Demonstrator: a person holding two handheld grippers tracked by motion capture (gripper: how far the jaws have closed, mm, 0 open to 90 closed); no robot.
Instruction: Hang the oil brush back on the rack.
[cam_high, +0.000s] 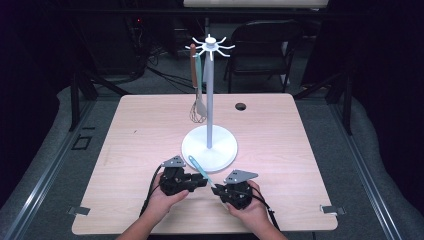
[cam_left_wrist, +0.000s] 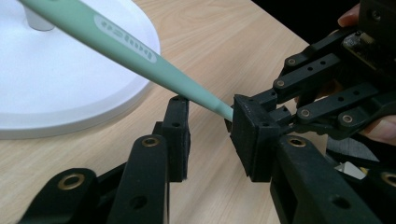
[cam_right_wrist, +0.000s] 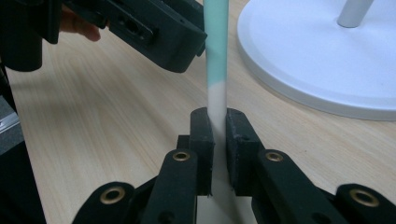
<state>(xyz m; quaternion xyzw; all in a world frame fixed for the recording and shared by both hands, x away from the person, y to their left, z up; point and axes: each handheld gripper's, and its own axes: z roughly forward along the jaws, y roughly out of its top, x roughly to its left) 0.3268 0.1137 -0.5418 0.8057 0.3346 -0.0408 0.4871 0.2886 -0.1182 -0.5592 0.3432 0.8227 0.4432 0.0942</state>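
The right gripper (cam_right_wrist: 219, 123) is clamped on the green utensil (cam_high: 200, 170) near the table's (cam_high: 125, 150) near edge, beside the rack's base (cam_high: 192, 145). The left gripper (cam_left_wrist: 210, 135) stands open around its handle. Hanging it on the rack probably remains.

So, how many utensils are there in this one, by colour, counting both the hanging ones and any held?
Mint green: 2, the spatula held in the right gripper and a hanging utensil
Brown-handled: 1, the hanging whisk
Total: 3
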